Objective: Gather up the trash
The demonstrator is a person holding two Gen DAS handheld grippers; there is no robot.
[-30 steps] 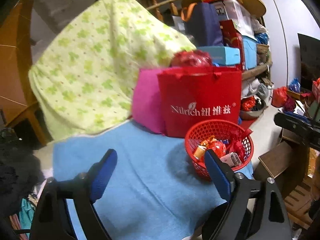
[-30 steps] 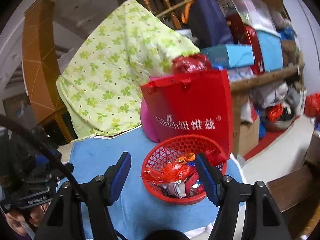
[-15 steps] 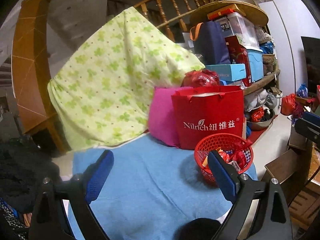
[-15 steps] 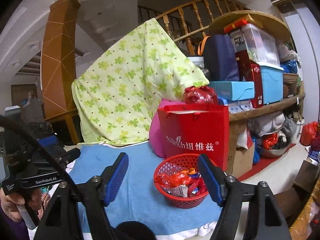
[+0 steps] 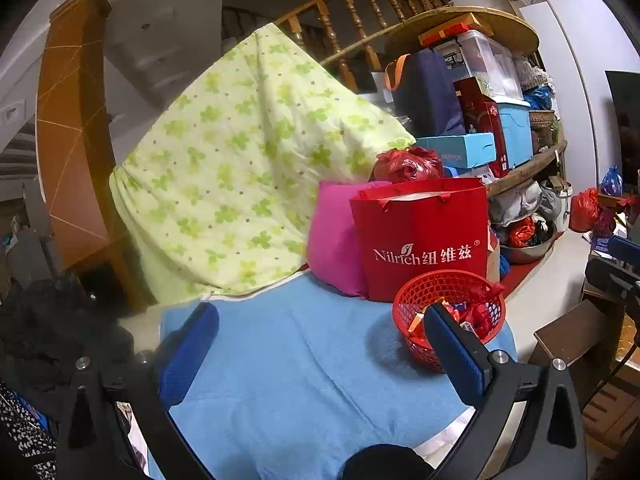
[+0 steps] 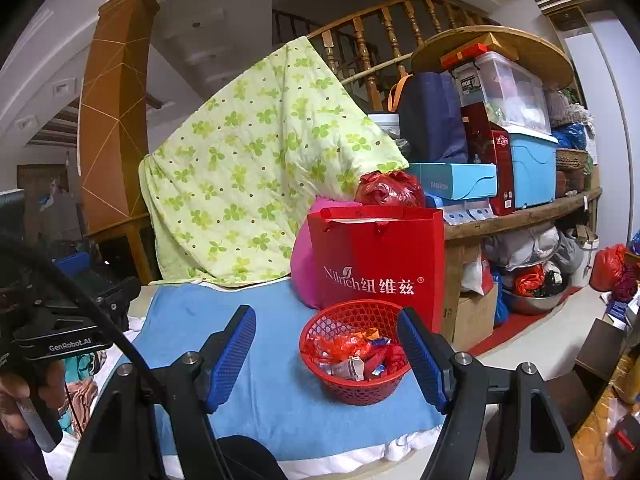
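Red bag [image 6: 376, 264] beside pink cushion [image 5: 334, 240]

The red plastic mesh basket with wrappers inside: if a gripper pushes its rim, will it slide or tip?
The red plastic mesh basket probably slides poorly, since it sits on soft blue towel cloth. It looks light, holding only crumpled wrappers, so a high push may tip it. Its thin lattice wall likely flexes.

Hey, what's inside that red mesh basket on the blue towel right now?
The red basket holds crumpled wrappers, mostly red and orange, with some silvery and blue pieces. They are piled up, so whatever lies beneath them at the bottom is hidden. Both jaws are open and empty.
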